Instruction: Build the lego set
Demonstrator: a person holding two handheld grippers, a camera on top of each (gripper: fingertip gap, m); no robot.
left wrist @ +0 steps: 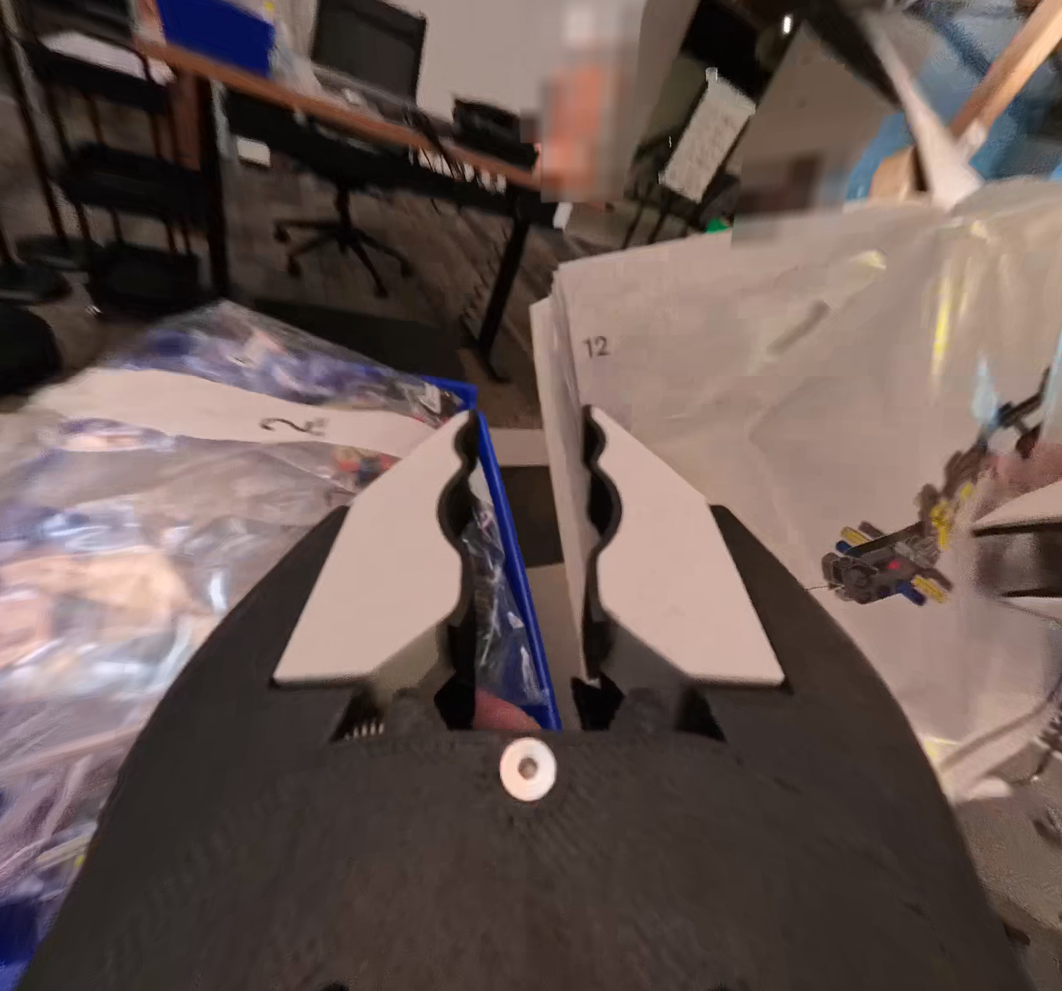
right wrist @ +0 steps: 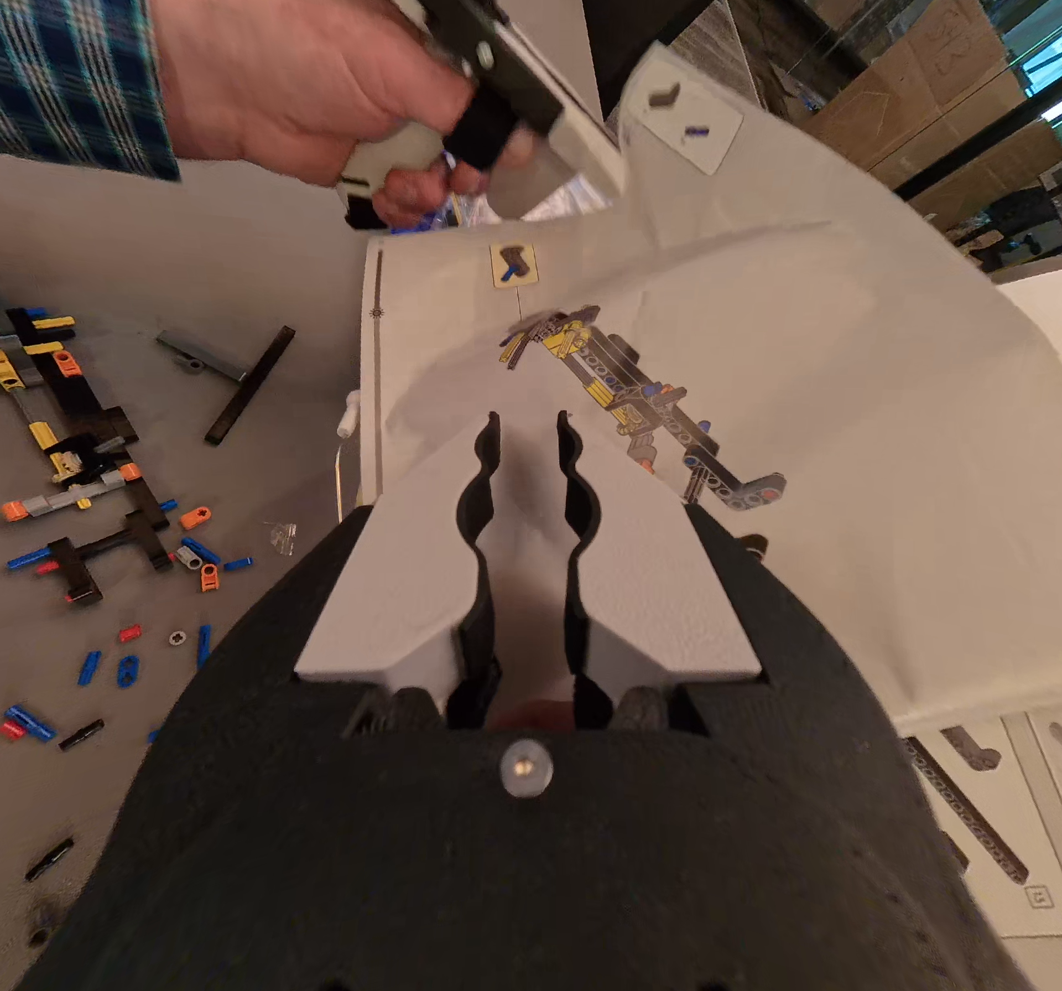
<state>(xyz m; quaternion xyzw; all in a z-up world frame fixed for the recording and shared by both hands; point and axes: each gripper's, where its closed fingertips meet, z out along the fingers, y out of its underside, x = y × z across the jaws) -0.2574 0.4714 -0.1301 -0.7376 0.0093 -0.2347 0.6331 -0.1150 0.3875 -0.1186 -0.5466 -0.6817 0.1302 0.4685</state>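
The instruction booklet (right wrist: pixel 804 388) lies open on the grey table (right wrist: pixel 172 250), one page showing a yellow and black model. My right gripper (right wrist: pixel 527 417) hovers just above that page, open and empty. My left gripper (left wrist: pixel 528 417) is open. The raised pages of the booklet (left wrist: pixel 747 388) stand edge-on between its jaws, against the right finger. In the right wrist view a hand (right wrist: pixel 287 72) holds the left gripper at the curled-up far page edge. A partly built black, yellow and orange lego assembly (right wrist: pixel 74 434) lies at the left, with loose small pieces (right wrist: pixel 195 561) beside it.
A long black beam (right wrist: pixel 250 385) and a grey piece (right wrist: pixel 201 357) lie left of the booklet. Clear bags of lego parts (left wrist: pixel 172 503) and a blue box edge (left wrist: pixel 511 549) sit ahead of the left gripper. A desk with an office chair (left wrist: pixel 345 101) stands behind. Between my right fingertips and the long black beam (right wrist: pixel 250 385) there is roughly 25 centimetres.
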